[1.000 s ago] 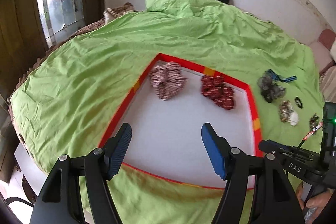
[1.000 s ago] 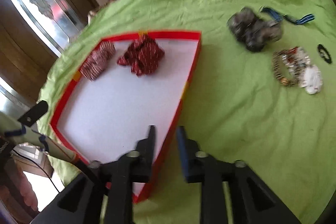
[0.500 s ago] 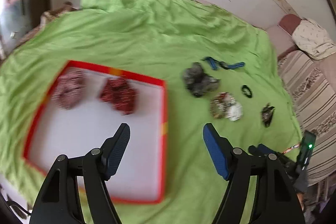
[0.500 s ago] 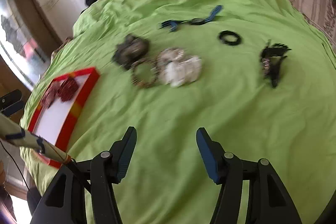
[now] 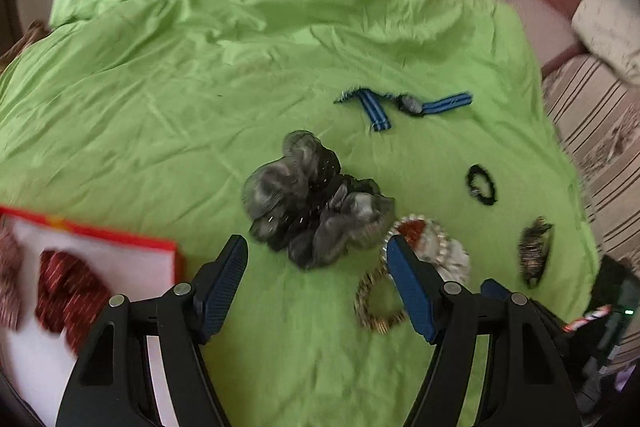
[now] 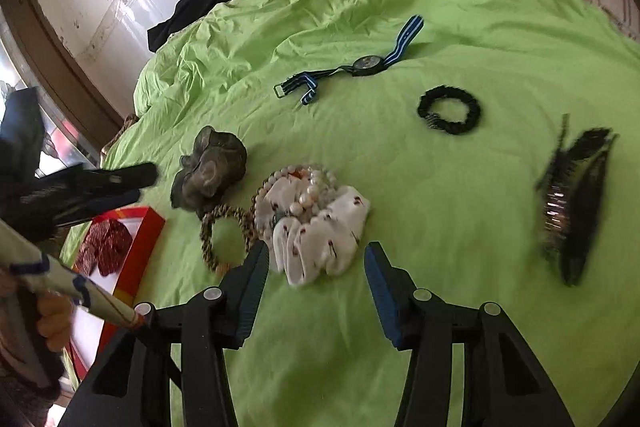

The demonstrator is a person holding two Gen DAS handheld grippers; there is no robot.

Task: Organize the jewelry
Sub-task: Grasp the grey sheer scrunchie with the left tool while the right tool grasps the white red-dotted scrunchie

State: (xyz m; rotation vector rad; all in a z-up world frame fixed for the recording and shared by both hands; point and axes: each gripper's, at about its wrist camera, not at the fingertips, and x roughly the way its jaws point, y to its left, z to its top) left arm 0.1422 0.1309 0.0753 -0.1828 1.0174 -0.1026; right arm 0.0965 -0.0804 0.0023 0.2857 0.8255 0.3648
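Now we hover both empty claws over the bed, left claw [image 5: 316,259] wide above the grey scrunchie [image 5: 308,203], right claw [image 6: 316,259] closing toward the white scrunchie [image 6: 320,231], next bound for the red-rimmed tray [image 5: 120,241].

I see a bed with a wrinkled green sheet [image 6: 460,11]. On it: red-rimmed tray [image 6: 140,247], grey scrunchie [image 5: 308,203], braided bracelet [image 6: 224,239], white scrunchie with beads [image 6: 320,231], blue-strap watch [image 6: 366,65], black hair tie [image 6: 448,111], black hair clip [image 6: 572,203].
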